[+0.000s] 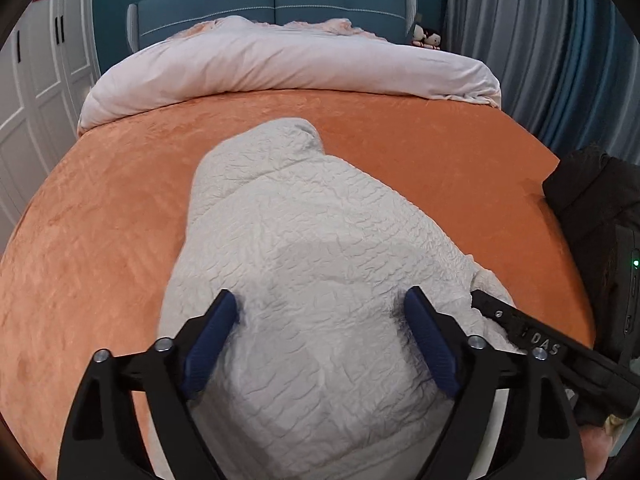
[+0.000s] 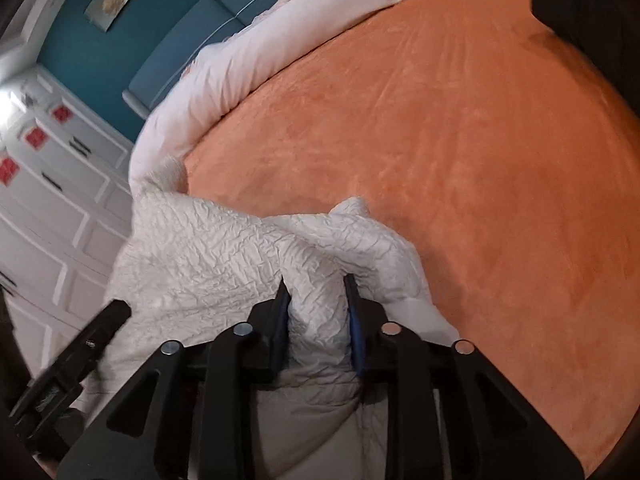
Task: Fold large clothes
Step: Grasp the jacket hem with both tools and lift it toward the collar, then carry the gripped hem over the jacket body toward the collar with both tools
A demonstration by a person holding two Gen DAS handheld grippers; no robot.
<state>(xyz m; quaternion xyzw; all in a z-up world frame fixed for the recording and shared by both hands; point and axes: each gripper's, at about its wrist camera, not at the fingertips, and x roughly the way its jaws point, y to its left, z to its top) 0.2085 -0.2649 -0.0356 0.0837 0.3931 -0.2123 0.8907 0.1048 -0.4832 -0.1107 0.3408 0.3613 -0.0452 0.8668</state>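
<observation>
While the white crinkled garment (image 1: 320, 264) lies in a heap on the orange bedspread (image 1: 104, 232), both grippers are down at its near edge. In the left wrist view, the left gripper (image 1: 322, 304) has its jaws spread wide, the blue pads (image 1: 218, 340) standing on either side of a hump of the fabric; the pads do not press on it, so nothing is held there. The cloth stretches away from the jaws toward the middle of the bed, ending in a rounded lobe.

In the right wrist view, the right gripper (image 2: 316, 296) has its jaws drawn close together, with a bunched fold of the same garment (image 2: 224, 252) pinched between the blue pads (image 2: 354, 320). The fold rises above the fingertips and spills to either side, one flap draped to the right onto the bedspread (image 2: 460, 140).

A pale pink duvet (image 1: 280, 64) is rolled back along the far end of the bed, against a teal upholstered headboard (image 1: 272, 4). White wardrobe doors (image 1: 36, 92) stand on the left, grey-blue curtains (image 1: 540, 40) on the right. A dark garment (image 1: 588, 196) sits at the bed's right edge.
</observation>
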